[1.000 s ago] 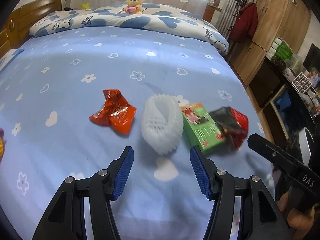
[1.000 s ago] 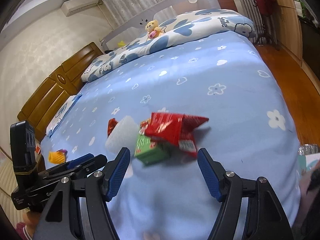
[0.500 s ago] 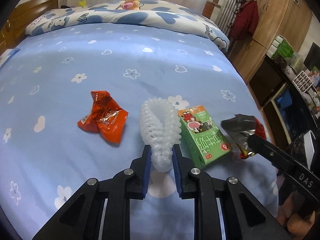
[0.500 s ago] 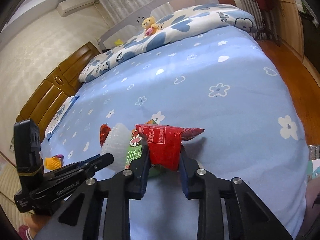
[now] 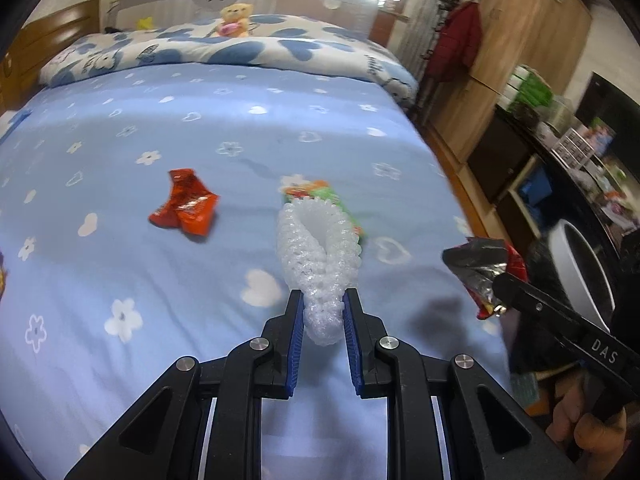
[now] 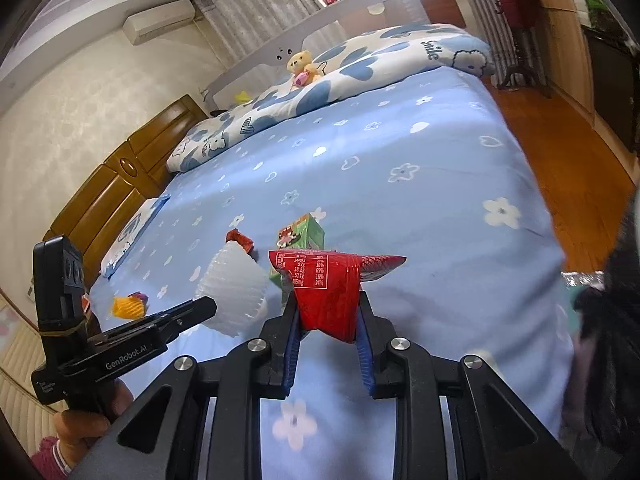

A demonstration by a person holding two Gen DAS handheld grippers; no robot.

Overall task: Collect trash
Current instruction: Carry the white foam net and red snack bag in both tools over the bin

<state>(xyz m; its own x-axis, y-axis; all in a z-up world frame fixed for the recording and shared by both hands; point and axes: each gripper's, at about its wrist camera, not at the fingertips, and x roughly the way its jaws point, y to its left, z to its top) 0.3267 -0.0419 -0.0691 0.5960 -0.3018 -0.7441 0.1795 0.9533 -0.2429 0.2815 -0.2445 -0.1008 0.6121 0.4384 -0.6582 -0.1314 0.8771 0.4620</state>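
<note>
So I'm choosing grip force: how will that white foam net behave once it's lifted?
Probably soft: the white foam net pinches narrow between the left gripper pads. Likely very light, since it keeps its open loop shape beyond the pads. Its mesh should resist slipping.

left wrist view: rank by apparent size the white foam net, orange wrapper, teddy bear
1. white foam net, largest, but held in the left tongs close to the lens, which inflates it.
2. orange wrapper on the bedspread.
3. teddy bear, smallest, but farthest away.
</note>
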